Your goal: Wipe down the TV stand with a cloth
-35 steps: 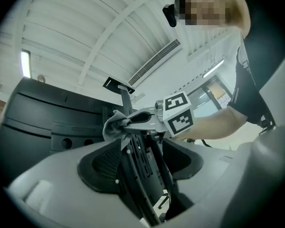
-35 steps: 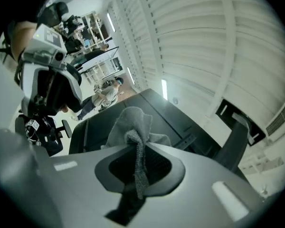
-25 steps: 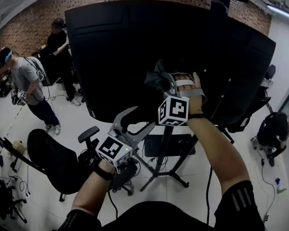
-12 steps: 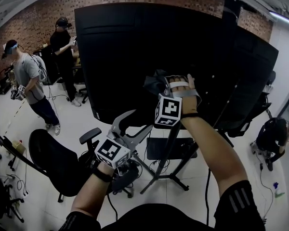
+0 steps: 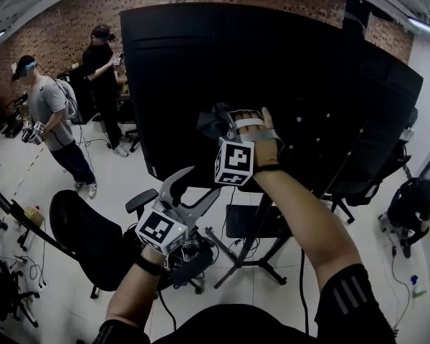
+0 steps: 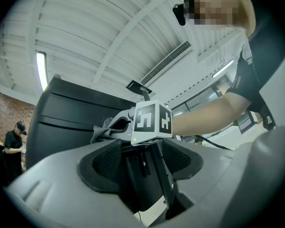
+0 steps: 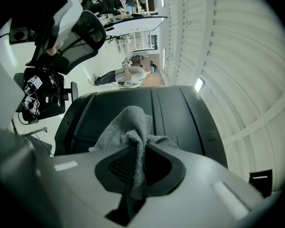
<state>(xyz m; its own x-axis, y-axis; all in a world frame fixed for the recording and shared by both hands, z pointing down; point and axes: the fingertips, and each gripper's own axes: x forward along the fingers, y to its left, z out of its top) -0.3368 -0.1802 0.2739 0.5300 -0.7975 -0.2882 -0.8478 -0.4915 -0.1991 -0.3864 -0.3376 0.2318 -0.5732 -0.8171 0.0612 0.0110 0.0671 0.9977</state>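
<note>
At the large black screen's back panel (image 5: 287, 84), the crumpled grey terry cloth (image 7: 128, 127) is clamped in the right gripper (image 7: 140, 167); only its own view shows the weave. The left gripper (image 6: 142, 165) hangs lower, jaws wide, empty. The head view alone shows the black metal stand legs (image 5: 247, 253)

Clothing: black short sleeves (image 5: 344, 314), with pale stripes (image 5: 352, 292) on the right one.
Wrists: a black band (image 5: 149, 262) on the left; pale straps (image 5: 251, 126) across the right hand (image 5: 271, 142).
Shells: left gripper (image 5: 198, 183) and right gripper (image 5: 224, 124), both grey moulded plastic.
Fingers: curved grey fingers (image 5: 173, 181) lined with dark mesh pads (image 6: 107, 161).
Markings: white marker cubes (image 5: 160, 228) with black square patterns; a small green light (image 6: 133, 139) on one.
</note>
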